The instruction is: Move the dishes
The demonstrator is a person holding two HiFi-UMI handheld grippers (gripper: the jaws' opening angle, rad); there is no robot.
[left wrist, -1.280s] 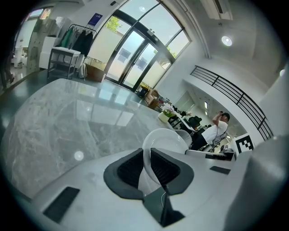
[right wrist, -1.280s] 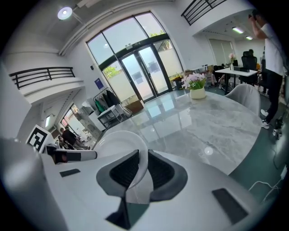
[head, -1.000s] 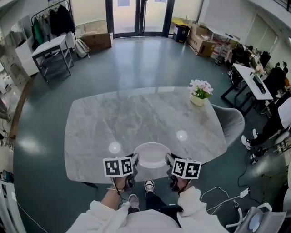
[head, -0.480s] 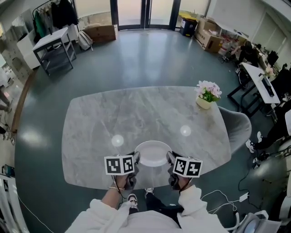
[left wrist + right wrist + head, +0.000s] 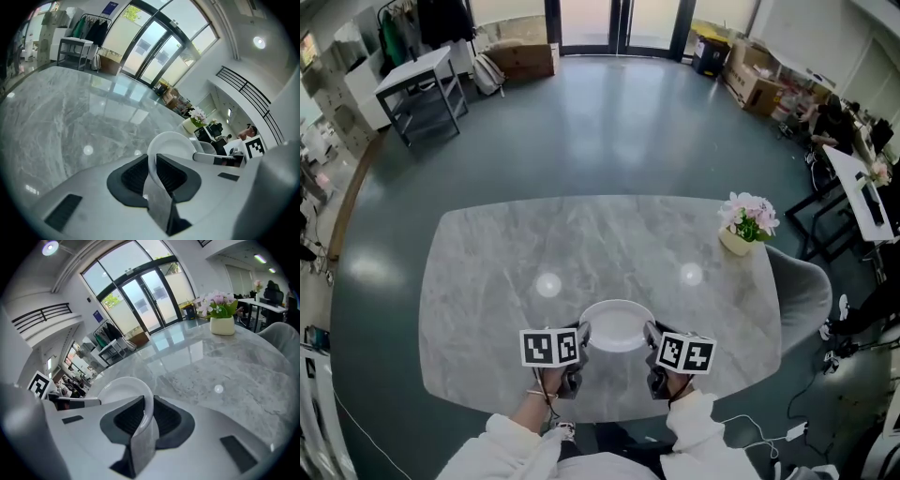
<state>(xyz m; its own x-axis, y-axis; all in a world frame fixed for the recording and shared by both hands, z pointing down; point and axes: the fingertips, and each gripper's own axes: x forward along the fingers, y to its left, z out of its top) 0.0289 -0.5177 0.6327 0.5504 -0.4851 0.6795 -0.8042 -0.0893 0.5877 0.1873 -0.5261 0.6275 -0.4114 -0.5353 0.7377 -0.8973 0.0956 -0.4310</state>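
Note:
A white round plate (image 5: 618,325) hangs over the near part of the grey marble table (image 5: 506,272), held level between both grippers. My left gripper (image 5: 578,339) is shut on the plate's left rim, and the rim (image 5: 152,159) runs between its dark pads. At the plate's right rim my right gripper (image 5: 650,337) is shut too, with the white edge (image 5: 147,408) pinched between its pads. Each gripper view shows the other gripper across the plate. Whether the plate touches the tabletop cannot be told.
A cream pot of pink and white flowers (image 5: 746,225) stands at the table's right end, next to a grey chair (image 5: 802,291). Beyond the table lie open dark floor, a small grey table (image 5: 417,84), boxes and glass doors. Desks with people sit at far right.
The table has slid toward me in the head view: the plate, earlier at the table's near edge, is now well over the marble. Both grippers kept their hold.

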